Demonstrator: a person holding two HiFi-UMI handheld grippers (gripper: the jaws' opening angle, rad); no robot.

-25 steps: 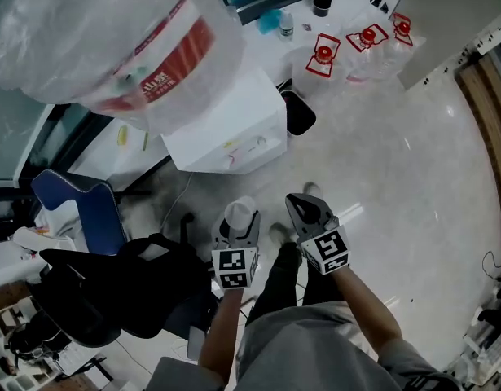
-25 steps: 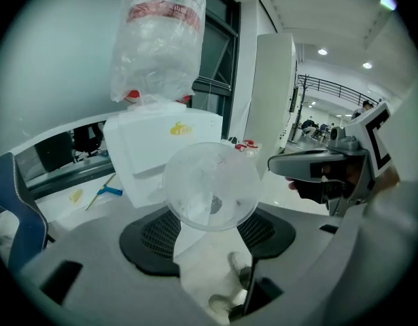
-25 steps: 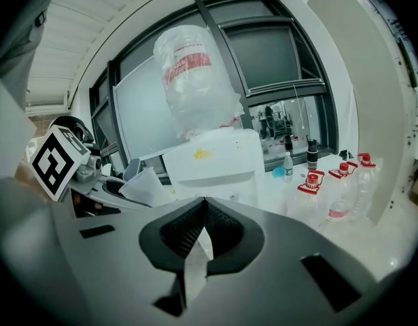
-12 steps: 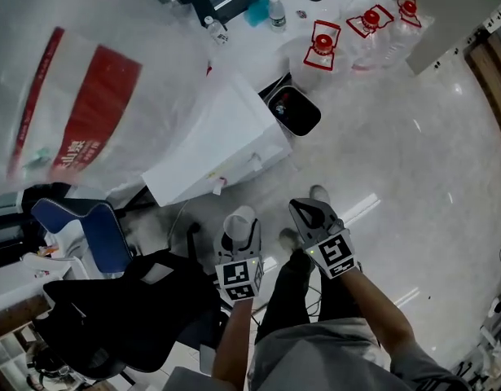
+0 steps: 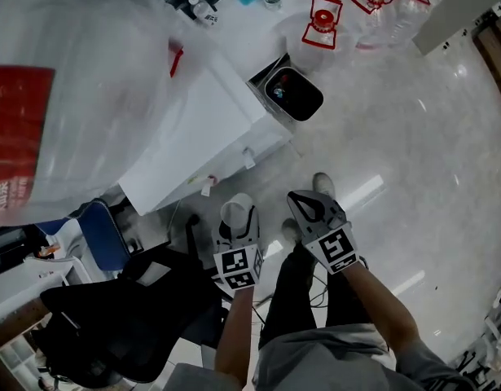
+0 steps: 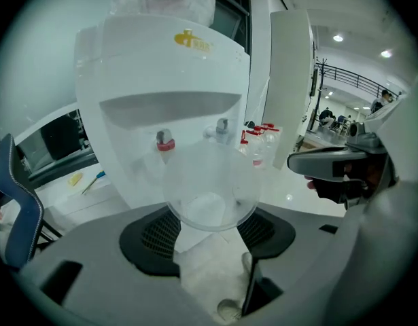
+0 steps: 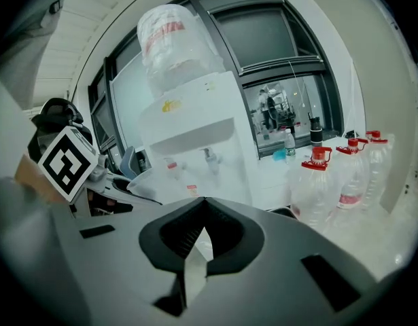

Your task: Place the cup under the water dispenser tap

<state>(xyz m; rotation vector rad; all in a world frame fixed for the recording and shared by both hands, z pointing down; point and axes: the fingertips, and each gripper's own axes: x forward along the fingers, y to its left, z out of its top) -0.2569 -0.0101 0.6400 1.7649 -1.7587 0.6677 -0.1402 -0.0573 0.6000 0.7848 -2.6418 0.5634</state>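
Left gripper view shows my left gripper (image 6: 210,233) holding the cup (image 6: 209,182) between its pads. My right gripper (image 7: 203,212) is closed with nothing in it. The cup is in front of the water dispenser (image 6: 161,66), not under a tap (image 6: 165,140) yet. I think I must bring it closer.

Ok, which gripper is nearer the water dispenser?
Left. The left gripper, holding the cup, is in front of the water dispenser; the right gripper is beside the left one, farther from it.

Glossy floor (image 5: 413,153) — dispenser (image 5: 203,129), bin (image 5: 295,94), bottles (image 5: 322,21) stand on it.
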